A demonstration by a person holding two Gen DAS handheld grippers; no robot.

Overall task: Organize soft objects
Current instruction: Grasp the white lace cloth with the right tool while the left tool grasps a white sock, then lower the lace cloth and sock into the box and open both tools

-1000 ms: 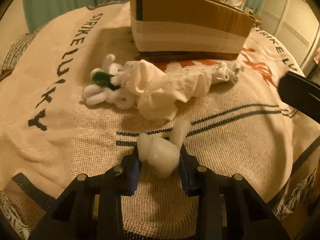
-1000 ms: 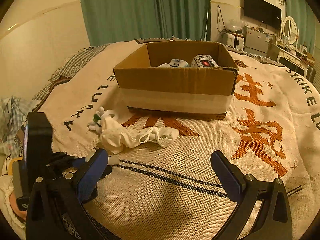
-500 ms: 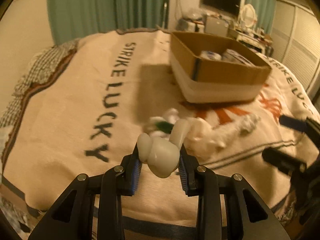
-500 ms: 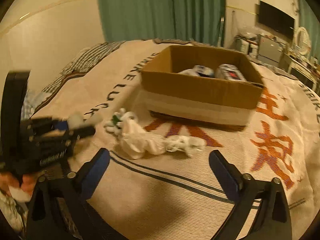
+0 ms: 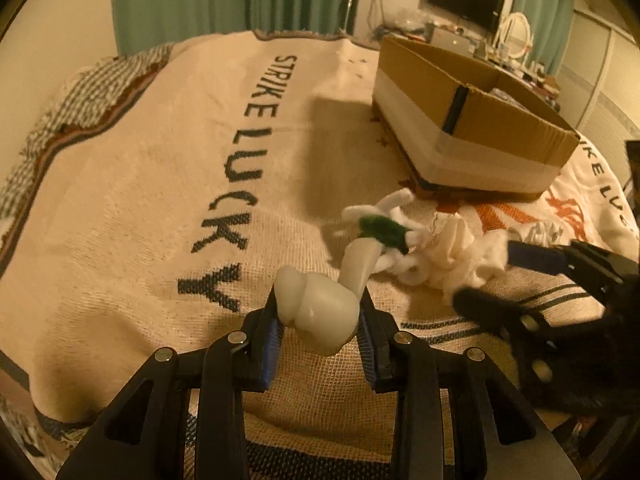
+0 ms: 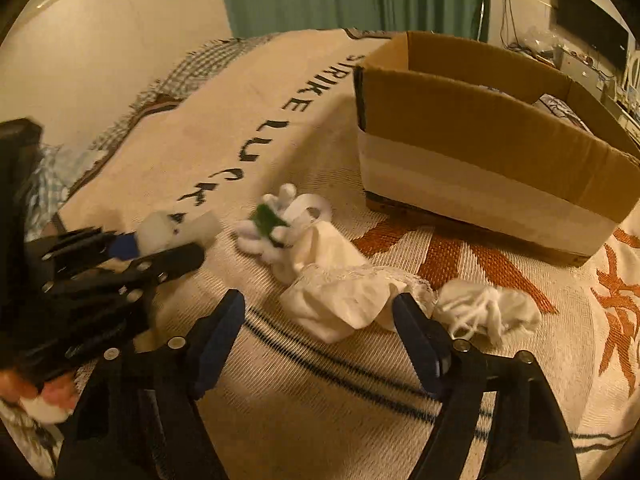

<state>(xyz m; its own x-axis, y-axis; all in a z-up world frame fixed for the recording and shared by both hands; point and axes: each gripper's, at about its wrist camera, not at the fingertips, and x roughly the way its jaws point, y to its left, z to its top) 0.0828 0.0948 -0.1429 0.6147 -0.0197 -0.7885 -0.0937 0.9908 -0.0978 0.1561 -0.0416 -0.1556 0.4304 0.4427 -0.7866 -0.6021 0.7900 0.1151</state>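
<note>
My left gripper (image 5: 320, 320) is shut on a soft white squishy toy (image 5: 320, 304) and holds it above the blanket; it shows at the left of the right wrist view (image 6: 160, 240). My right gripper (image 6: 320, 320) is open, its jaws on either side of a crumpled white cloth (image 6: 336, 296). Beyond the cloth lie a white and green plush toy (image 6: 276, 220) and a small white bundle (image 6: 488, 312). In the left wrist view the plush (image 5: 384, 228) and cloth (image 5: 460, 252) lie ahead, with the right gripper (image 5: 532, 276) beside them.
An open cardboard box (image 6: 480, 152) with several items inside stands on the cream "STRIKE LUCKY" blanket (image 5: 140, 200) behind the pile. Green curtains, a TV and shelves are at the back. The bed's edge falls away to the left.
My left gripper has swung left and lifted with the white toy. My right gripper has moved forward and down to the white cloth.
</note>
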